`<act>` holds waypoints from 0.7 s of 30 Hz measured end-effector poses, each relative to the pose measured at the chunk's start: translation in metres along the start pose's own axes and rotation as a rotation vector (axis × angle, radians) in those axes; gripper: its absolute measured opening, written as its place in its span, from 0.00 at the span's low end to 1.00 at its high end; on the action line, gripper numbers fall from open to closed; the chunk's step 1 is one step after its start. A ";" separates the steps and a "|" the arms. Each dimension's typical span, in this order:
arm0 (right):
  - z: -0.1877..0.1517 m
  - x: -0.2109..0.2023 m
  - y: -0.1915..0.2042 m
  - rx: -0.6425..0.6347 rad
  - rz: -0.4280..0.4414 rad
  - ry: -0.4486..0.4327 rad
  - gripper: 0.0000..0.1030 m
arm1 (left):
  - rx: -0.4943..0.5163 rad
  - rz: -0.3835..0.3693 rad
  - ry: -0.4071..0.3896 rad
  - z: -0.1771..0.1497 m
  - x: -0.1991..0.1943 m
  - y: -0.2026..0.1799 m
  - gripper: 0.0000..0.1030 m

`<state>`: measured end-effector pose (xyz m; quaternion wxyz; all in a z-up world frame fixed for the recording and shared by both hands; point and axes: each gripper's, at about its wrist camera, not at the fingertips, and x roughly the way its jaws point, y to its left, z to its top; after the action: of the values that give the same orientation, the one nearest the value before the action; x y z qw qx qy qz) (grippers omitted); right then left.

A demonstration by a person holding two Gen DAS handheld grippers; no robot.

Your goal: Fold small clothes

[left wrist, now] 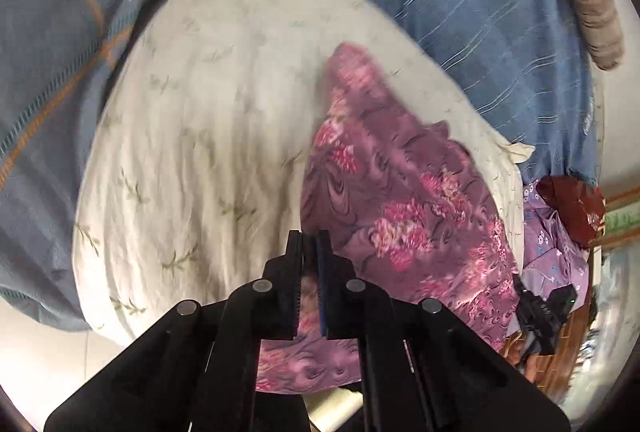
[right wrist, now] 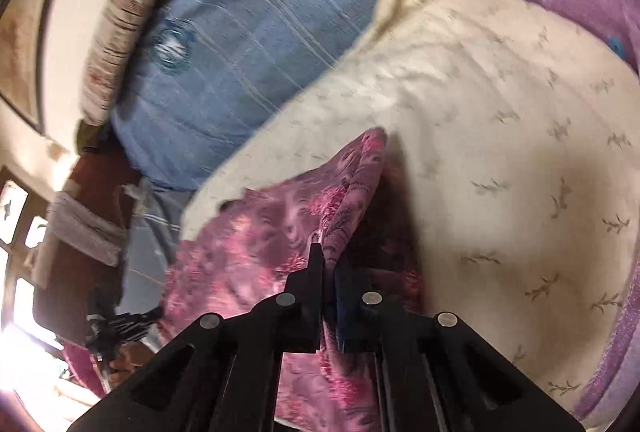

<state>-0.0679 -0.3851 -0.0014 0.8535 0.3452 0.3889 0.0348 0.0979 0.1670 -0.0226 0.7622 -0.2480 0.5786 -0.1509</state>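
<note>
Left wrist view: left claw [left wrist: 311, 238] and right claw [right wrist: 329, 260] each clamped on the purple floral cloth's [left wrist: 404, 200] near edge.

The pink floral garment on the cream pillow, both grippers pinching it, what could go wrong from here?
The right gripper pinches only a thin raised ridge of the pink floral garment, so the fabric may slip out. The left gripper grips near an edge; uneven pulls could skew the fold. Dragging might shift the cream pillow.

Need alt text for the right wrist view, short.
The right gripper is shut on a fold of purple-and-pink floral cloth lying on a cream cushion with a small leaf print. A blue striped bedsheet lies behind.
</note>
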 end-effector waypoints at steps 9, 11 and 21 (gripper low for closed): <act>-0.043 -0.023 -0.014 0.041 0.074 0.048 0.57 | 0.122 -0.105 -0.071 -0.035 -0.023 0.002 0.72; -0.055 -0.028 -0.011 -0.002 0.059 0.075 0.57 | 0.126 -0.108 -0.047 -0.038 -0.015 0.001 0.72; -0.064 -0.076 0.027 -0.196 0.097 0.012 0.04 | 0.077 -0.084 0.033 -0.072 -0.034 0.001 0.04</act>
<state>-0.1597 -0.3532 0.0348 0.8781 0.2784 0.3714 0.1161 0.0196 0.1707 -0.0109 0.7544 -0.2401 0.5740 -0.2091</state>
